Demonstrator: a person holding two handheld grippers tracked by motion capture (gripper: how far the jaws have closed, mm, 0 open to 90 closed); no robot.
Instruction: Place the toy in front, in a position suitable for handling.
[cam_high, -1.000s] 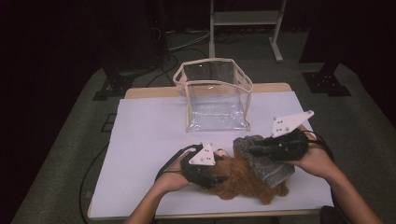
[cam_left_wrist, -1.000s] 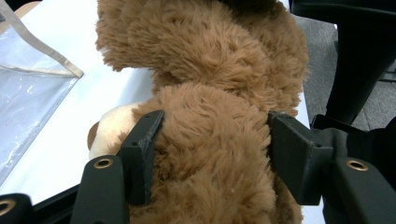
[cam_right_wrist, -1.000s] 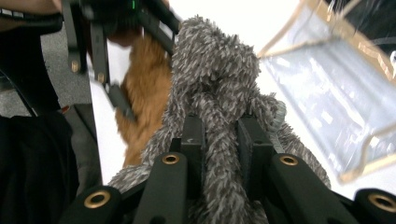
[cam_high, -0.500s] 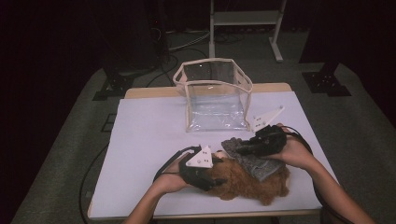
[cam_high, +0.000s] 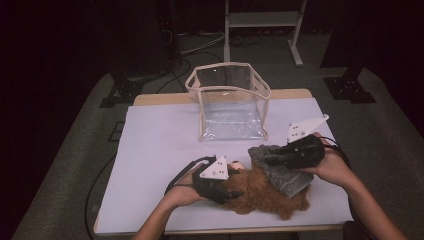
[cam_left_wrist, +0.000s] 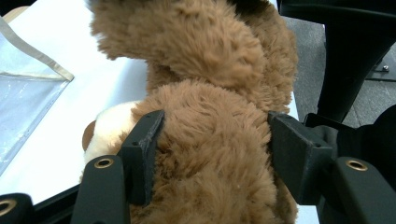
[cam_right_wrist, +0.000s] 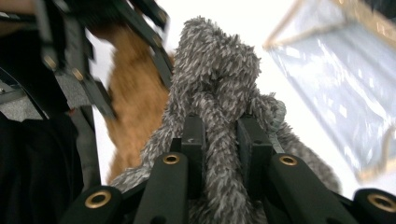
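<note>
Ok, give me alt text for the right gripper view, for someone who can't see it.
The right gripper pinches a fold of grey fuzzy cloth between its two black fingers. Behind it lies a brown plush toy on the white table, with a clear plastic bag at the right.

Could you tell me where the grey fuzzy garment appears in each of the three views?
High view: the grey fuzzy garment lies right of centre, draped over the brown teddy bear.
Left gripper view: I cannot make it out there.
Right gripper view: centre, pinched by the right gripper.
Shared landmark: the clear plastic bag, far left in the left gripper view, right in the right gripper view.
</note>
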